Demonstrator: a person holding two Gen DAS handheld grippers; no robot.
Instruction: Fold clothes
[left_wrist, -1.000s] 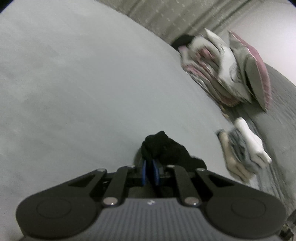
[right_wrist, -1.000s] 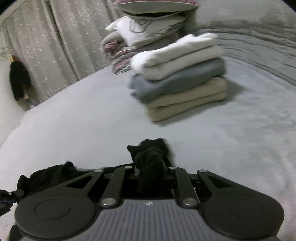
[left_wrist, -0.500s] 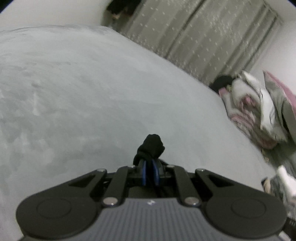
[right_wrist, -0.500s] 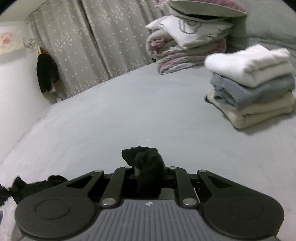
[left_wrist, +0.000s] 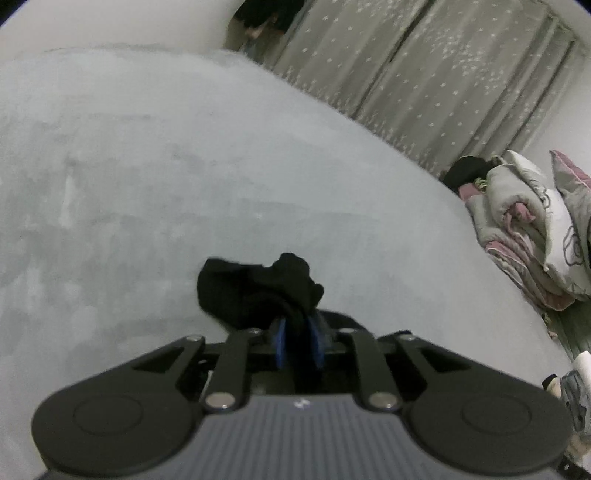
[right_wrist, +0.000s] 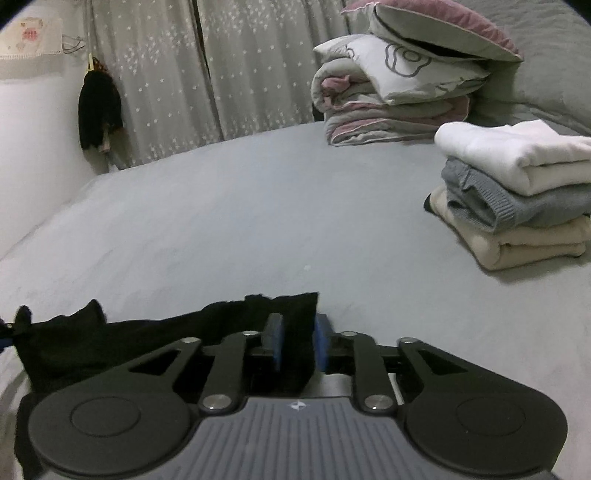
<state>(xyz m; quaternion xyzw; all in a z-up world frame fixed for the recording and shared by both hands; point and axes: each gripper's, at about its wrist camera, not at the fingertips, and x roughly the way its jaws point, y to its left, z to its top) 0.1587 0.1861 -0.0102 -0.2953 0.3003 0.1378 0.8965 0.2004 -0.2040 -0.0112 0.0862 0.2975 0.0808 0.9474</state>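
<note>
Black garment (left_wrist: 258, 295) bunches at twelve o'clock of the left gripper (left_wrist: 298, 343), clenched between its pads above the bed (left_wrist: 184, 184). Right gripper (right_wrist: 298, 341) also pinches it, cloth stretching toward nine o'clock.

Two low wrist views along their tongs, close over one shared grey bed (left_wrist: 155, 192)

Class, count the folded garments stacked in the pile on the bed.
3: a white one on top, a grey one in the middle, a cream one at the bottom; the frame edge may hide more.
</note>
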